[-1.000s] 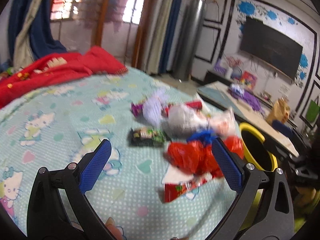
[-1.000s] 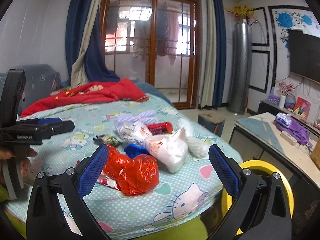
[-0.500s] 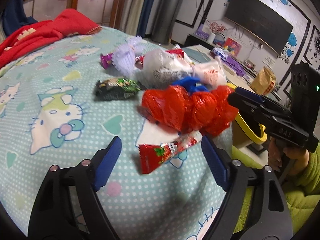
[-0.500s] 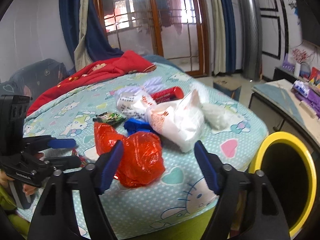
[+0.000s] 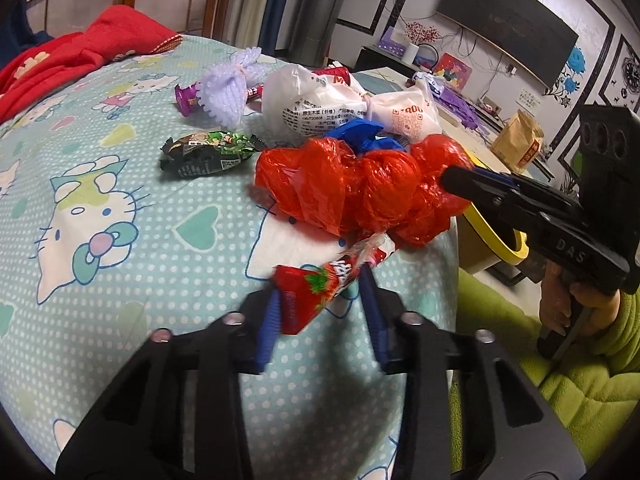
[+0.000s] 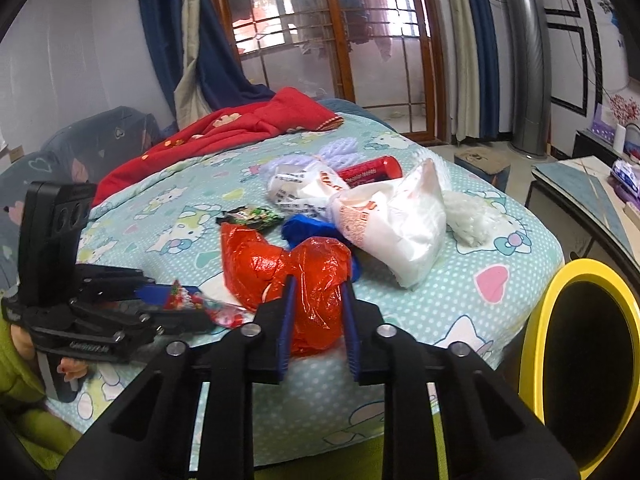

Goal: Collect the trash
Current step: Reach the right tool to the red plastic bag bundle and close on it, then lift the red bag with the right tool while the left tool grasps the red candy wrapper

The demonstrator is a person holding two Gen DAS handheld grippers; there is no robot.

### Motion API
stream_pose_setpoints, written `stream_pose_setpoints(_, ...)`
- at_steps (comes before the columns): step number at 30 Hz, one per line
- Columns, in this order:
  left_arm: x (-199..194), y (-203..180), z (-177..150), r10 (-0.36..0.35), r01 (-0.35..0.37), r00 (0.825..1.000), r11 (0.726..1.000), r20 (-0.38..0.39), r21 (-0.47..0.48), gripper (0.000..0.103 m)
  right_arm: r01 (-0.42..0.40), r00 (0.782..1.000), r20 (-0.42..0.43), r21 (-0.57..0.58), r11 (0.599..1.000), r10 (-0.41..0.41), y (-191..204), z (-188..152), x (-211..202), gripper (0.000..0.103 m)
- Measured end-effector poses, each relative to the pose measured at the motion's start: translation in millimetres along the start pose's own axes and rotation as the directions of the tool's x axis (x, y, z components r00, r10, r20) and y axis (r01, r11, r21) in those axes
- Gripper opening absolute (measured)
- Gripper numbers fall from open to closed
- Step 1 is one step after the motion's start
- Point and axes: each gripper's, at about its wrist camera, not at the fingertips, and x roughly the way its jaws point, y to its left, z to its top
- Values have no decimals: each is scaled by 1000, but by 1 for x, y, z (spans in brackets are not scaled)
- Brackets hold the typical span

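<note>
A pile of trash lies on the Hello Kitty bedsheet (image 5: 100, 208). My left gripper (image 5: 322, 292) has its jaws closing around a red strawberry snack wrapper (image 5: 320, 284), which also shows in the right wrist view (image 6: 188, 298). My right gripper (image 6: 316, 300) has its jaws closing on a crumpled red plastic bag (image 6: 304, 276), which also shows in the left wrist view (image 5: 360, 188). Behind lie a blue bag (image 6: 308, 228), white plastic bags (image 6: 396, 216), a green-black wrapper (image 5: 208, 152), a lilac foam net (image 5: 228, 84) and a red tube (image 6: 370, 168).
A yellow-rimmed black bin (image 6: 580, 352) stands beside the bed at right, and shows in the left wrist view (image 5: 496, 240). A red blanket (image 6: 224, 132) lies at the bed's far side. A low table (image 6: 592, 188) stands beyond the bin.
Both grippers have moved in and narrowed: the left onto the strawberry wrapper, the right onto the red plastic bag.
</note>
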Motion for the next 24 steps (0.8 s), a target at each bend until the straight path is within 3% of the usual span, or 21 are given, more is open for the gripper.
stream_pose_setpoints(3,-2,1,2,-24,24,1000,1000,3,2,10,-22,1000,13,-33,999,23,8,1,-6,15)
stream_pose_setpoints(6,-7,-4,3,-18,17,1000,999,22,32,7,-44,998,34,-68,997,47,17,3,-13,13)
stream_pose_setpoints(16,-37,-24,16,-30,18,991,995,129,94,5,-57,989,136,-32,998,61,9,21,-45,11)
stream_pose_setpoints(24,-49,-56,31,-56,27,979,989,196,148,5,3,973,231,19,1000,-7,-17,36,-76,11)
